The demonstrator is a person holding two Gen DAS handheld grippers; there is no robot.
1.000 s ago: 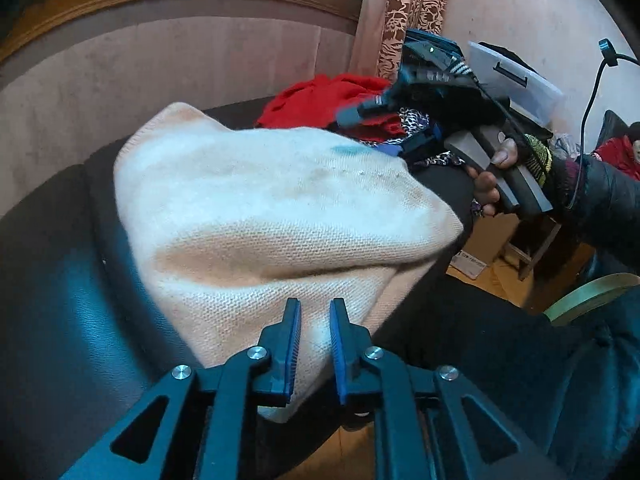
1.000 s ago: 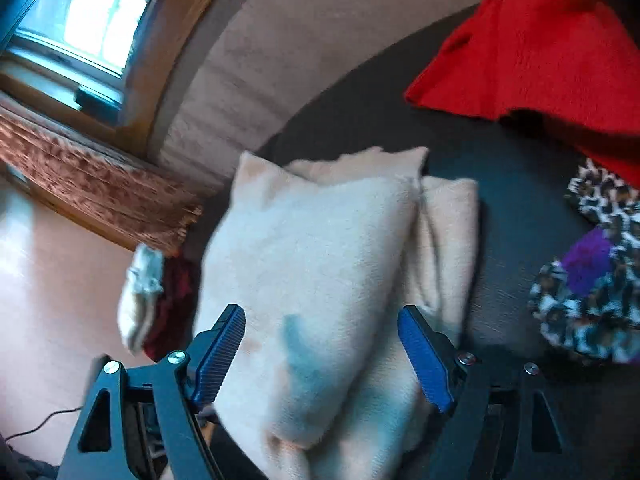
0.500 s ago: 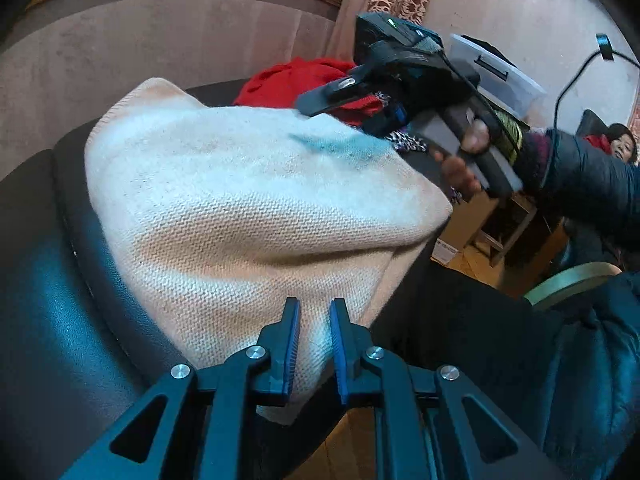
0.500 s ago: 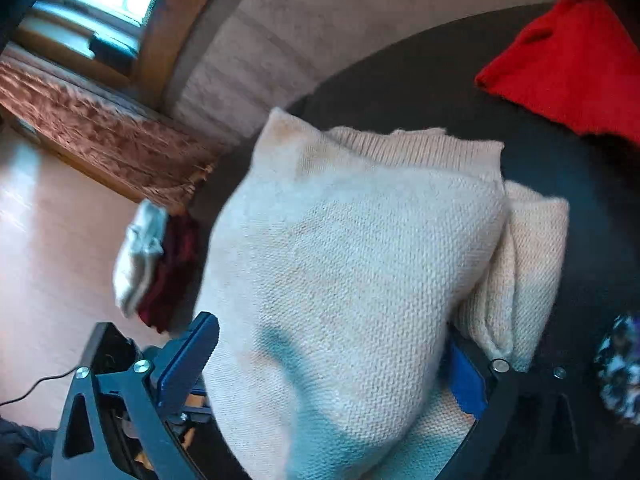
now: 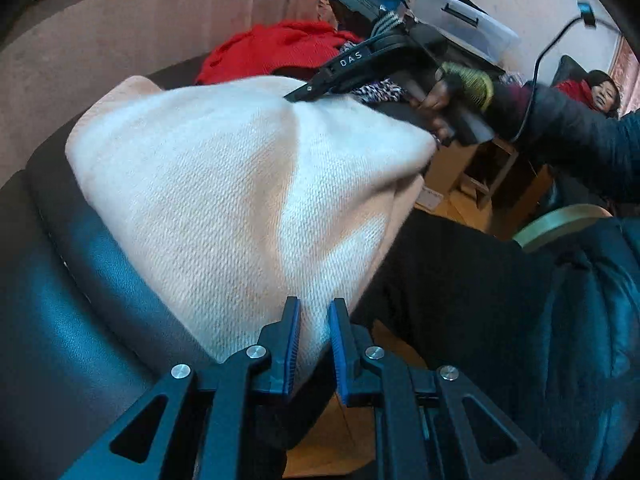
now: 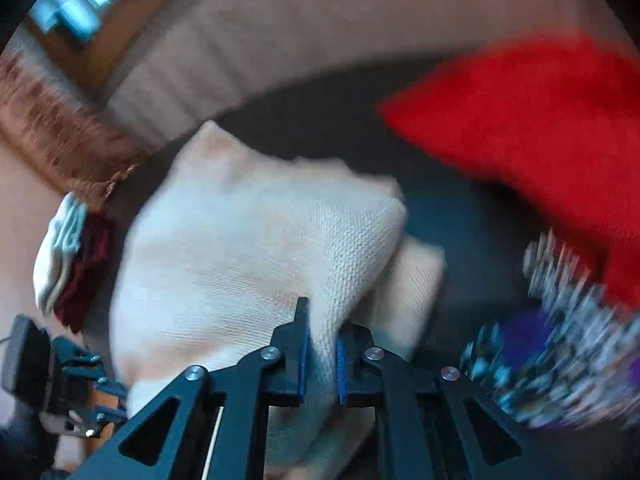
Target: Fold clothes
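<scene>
The right wrist view is motion-blurred, smearing the red garment [image 6: 532, 140] and a spotted cloth [image 6: 560, 356]. The left gripper [image 5: 314, 344] is clenched on the near hem of the cream sweater [image 5: 240, 184], which lies on the dark seat [image 5: 80, 320]. The right gripper [image 6: 320, 356] pinches a fold at its far edge.

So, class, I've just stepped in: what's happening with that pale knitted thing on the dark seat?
A person is folding a cream knit sweater on a black cushioned seat, using two handheld grippers. The left gripper is shut on the near edge, and the right gripper is shut on another edge. A red garment and a leopard-print item lie beyond, unfolded.
</scene>
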